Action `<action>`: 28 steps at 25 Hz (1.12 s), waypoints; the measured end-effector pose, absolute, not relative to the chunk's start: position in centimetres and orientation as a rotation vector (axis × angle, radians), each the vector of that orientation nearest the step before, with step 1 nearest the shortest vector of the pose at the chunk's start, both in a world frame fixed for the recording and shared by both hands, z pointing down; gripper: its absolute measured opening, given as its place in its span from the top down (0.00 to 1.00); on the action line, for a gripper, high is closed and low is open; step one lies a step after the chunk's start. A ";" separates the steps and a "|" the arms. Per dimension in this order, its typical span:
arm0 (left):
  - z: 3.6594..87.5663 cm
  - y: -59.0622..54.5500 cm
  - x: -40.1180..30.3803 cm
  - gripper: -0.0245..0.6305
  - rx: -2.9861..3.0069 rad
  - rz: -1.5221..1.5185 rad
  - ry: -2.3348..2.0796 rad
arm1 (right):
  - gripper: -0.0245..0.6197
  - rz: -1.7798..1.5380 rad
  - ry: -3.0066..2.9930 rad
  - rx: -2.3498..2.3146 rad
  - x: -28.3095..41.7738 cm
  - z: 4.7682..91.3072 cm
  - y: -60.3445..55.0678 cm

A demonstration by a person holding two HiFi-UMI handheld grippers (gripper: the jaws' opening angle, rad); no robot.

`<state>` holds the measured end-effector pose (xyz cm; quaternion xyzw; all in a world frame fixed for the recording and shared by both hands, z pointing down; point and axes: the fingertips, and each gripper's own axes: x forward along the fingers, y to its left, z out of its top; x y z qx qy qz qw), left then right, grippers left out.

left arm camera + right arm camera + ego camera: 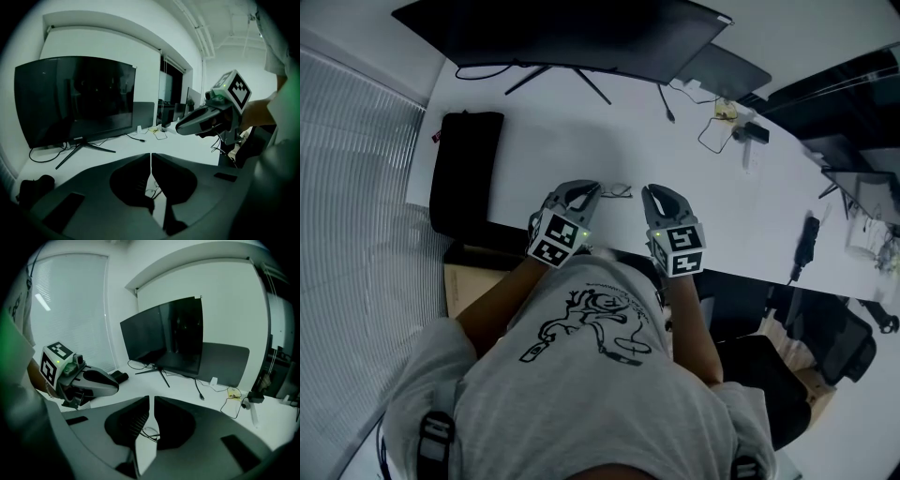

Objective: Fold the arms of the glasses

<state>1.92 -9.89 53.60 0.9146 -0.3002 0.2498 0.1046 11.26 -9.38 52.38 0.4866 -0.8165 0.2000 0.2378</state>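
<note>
The glasses [619,190], thin and dark-framed, lie on the white desk [534,122] between my two grippers. Both grippers hang above the desk, near its front edge. The left gripper [584,194] is shut, its tips meeting, with nothing in it. The right gripper [659,198] is shut too, a bare slit left between its tips, and empty. In the left gripper view the glasses [153,191] show on the desk below the shut jaws [151,157]. In the right gripper view the glasses [149,432] lie under the jaws [152,400]. How their arms lie is too small to tell.
A black monitor [572,37] on a thin stand is at the back of the desk. A black pouch [467,169] lies at the left edge. Cables and small parts [722,117] sit at the back right. A dark handset [807,239] lies at the right.
</note>
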 end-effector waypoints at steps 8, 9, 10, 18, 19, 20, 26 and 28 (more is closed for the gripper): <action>48.4 -10.7 1.0 0.92 2.683 0.548 -0.916 | 0.90 0.488 -2.304 1.383 11.1 46.3 -9.8; 47.8 -10.7 0.9 0.92 2.686 0.532 -0.920 | 0.90 0.480 -2.308 1.387 11.1 45.7 -9.8; 47.1 -10.8 0.7 0.92 2.689 0.517 -0.923 | 0.90 0.473 -2.309 1.391 11.0 45.1 -9.7; 42.3 -10.5 0.2 0.93 2.697 0.381 -0.907 | 0.90 0.408 -2.360 1.408 10.2 40.6 -9.1; 41.6 -10.6 0.2 0.93 2.706 0.362 -0.910 | 0.90 0.400 -2.368 1.411 10.1 40.0 -9.0; 40.9 -10.6 0.2 0.93 2.712 0.346 -0.913 | 0.90 0.392 -2.376 1.414 10.0 39.4 -8.9; 37.9 -10.5 -0.2 0.93 2.725 0.262 -0.911 | 0.90 0.340 -2.421 1.410 9.2 36.0 -8.7; 36.9 -10.3 -0.2 0.93 2.733 0.231 -0.905 | 0.90 0.327 -2.433 1.411 9.0 35.2 -8.5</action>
